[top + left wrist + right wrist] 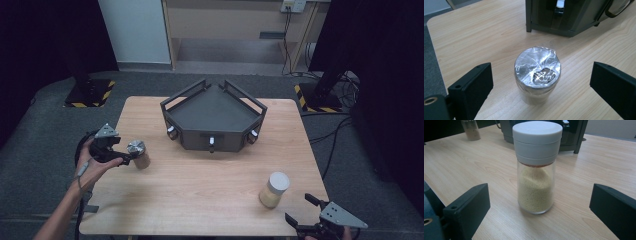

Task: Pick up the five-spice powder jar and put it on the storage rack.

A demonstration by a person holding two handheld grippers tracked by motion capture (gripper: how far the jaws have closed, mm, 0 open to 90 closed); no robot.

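Two jars stand upright on the wooden table (200,185), and we have a gripper at each. Our left gripper (129,156), at the table's near left edge, has its jaws spread wide on either side of the foil-topped jar (537,75), not touching it; the crinkled foil hides what the jar holds. Our right gripper (300,210), at the near right corner and partly cut off by the picture's bottom edge, is likewise spread, just short of the white-capped jar (536,167), half full of pale yellow grains. Farther back sits the dark tray (215,112), its front knobs too small to make out.
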